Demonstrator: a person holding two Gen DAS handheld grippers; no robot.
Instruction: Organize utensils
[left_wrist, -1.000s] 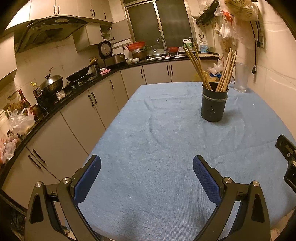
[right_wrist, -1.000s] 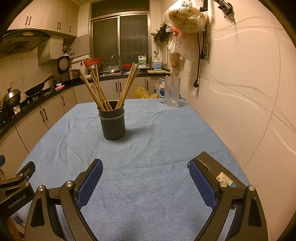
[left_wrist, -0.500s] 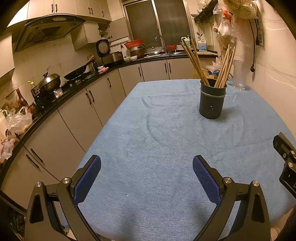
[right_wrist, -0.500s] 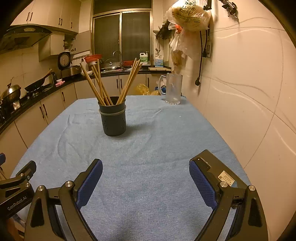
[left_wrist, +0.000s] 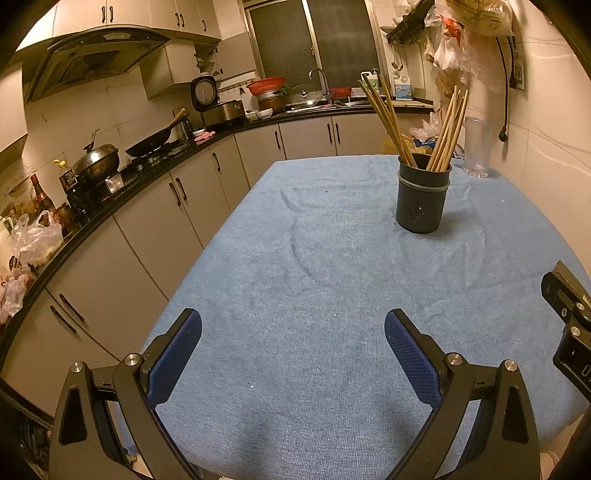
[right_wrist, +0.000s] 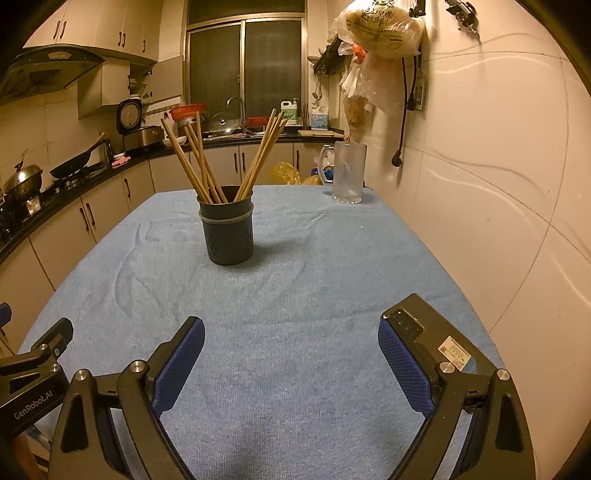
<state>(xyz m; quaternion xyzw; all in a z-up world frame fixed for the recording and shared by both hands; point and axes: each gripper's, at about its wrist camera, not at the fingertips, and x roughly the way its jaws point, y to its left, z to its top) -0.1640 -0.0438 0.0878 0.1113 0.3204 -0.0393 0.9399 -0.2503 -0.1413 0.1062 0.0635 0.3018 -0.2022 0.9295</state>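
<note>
A dark grey utensil holder (left_wrist: 422, 194) stands upright on the blue tablecloth (left_wrist: 314, 277), toward the far right in the left wrist view and left of centre in the right wrist view (right_wrist: 227, 230). Several wooden chopsticks (right_wrist: 207, 162) stand in it, fanned left and right (left_wrist: 447, 129). My left gripper (left_wrist: 293, 354) is open and empty over the near part of the cloth. My right gripper (right_wrist: 291, 358) is open and empty too, well short of the holder. Each gripper's body shows at the edge of the other's view.
A clear glass mug (right_wrist: 347, 173) stands at the table's far right by the wall. A phone (right_wrist: 436, 341) lies near the right edge, beside my right finger. Kitchen counters with a wok (left_wrist: 151, 144) run along the left. The tiled wall bounds the right side.
Both grippers have drawn back slightly and tilted, so the holder sits a little farther off and lower in view. Both jaws stay open and empty.
</note>
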